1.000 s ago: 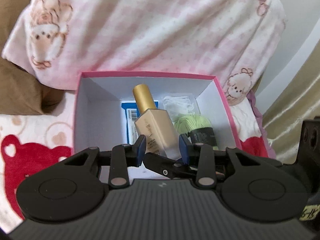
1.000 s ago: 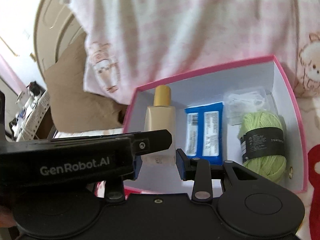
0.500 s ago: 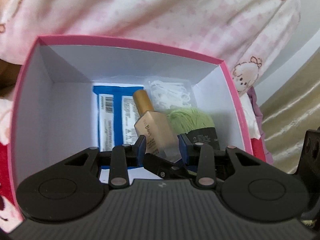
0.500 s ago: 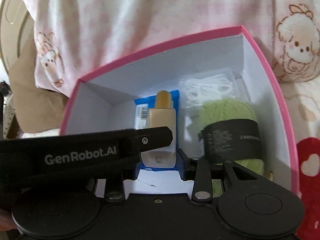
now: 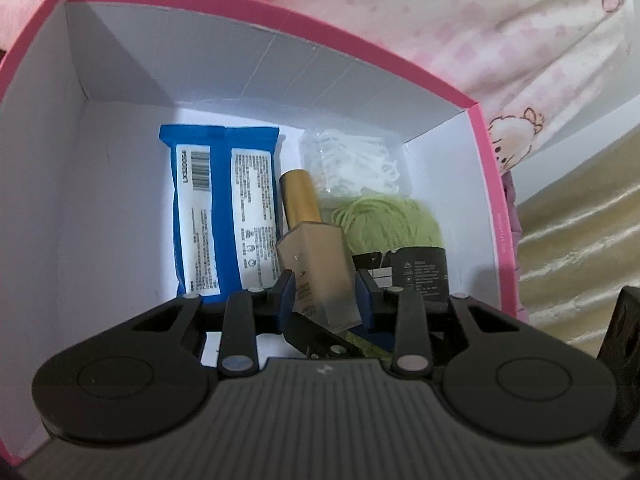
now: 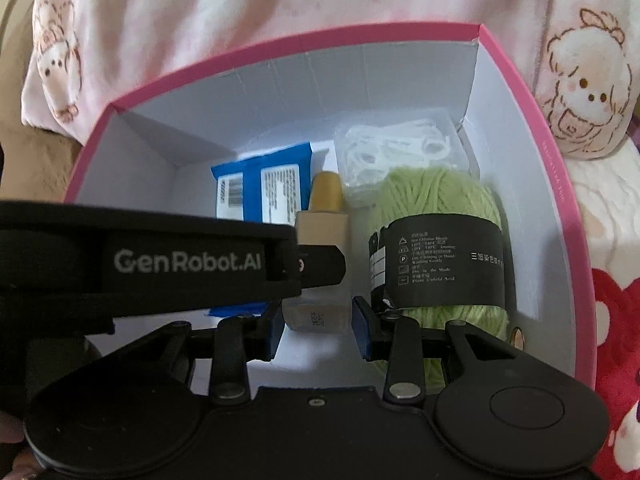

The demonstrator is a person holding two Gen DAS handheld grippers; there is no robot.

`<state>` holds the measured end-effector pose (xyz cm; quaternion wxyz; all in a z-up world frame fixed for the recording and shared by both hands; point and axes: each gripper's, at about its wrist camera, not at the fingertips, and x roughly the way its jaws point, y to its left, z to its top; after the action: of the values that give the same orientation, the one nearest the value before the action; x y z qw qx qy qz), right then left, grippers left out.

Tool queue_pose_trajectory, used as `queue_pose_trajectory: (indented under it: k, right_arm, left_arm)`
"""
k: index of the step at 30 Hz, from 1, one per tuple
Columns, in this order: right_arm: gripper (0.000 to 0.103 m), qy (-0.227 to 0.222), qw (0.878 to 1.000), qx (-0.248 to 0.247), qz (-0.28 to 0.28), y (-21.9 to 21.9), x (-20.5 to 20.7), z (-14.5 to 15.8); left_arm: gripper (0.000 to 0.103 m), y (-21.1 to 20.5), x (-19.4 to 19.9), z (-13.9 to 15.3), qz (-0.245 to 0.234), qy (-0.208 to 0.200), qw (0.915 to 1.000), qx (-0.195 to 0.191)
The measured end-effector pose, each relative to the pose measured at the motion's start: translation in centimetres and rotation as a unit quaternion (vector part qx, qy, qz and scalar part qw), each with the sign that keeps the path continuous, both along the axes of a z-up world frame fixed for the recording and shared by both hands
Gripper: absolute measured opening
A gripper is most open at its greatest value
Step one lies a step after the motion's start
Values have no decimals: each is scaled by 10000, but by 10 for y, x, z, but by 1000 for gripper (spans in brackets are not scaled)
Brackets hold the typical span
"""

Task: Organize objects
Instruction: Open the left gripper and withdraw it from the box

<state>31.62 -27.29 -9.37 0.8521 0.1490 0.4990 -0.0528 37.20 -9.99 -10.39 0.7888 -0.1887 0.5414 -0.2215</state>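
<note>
While the blue pads (image 5: 285, 300) of the left gripper (image 5: 324, 304) pinch the body of the bottle (image 5: 316, 256), its jaws have just been closing a little tighter on it; the right gripper (image 6: 318, 326) is set on the same bottle lower down, its pads against either side of the base as far as the right wrist view shows, so both tools carry it together. A second ago the bottle hung above the box (image 5: 280, 12), its gold cap level with the rim; now it has sunk well inside the box, tilted with the cap toward the box's far wall. It sits between the blue packet (image 5: 216, 208) lying flat in the middle of the box and the green yarn (image 5: 396, 220) on the box's right side, with a clear bag (image 5: 360, 164) of white pieces in the far right corner of the box. I judge the placing nearly done; whether the base already touches the box floor I cannot tell. Outside the box, a pink checked quilt (image 5: 480, 20) rises behind its far wall; a red-and-white sheet (image 6: 616, 312) lies to its right; a brown pillow (image 6: 36, 160) shows to its left.
</note>
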Motion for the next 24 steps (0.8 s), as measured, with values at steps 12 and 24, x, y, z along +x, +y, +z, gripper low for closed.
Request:
queue_pose_trajectory:
  k: [12,24]
  right_arm:
    - [47,-407,9982,-142,406,-10,-38,49]
    - [48,-848,9920,-11,934,0,-136,134]
  left_arm:
    - [31,5,-29,60,56,-518,9980,350]
    - [35,31,-117,162,-412,-1029,9891,974]
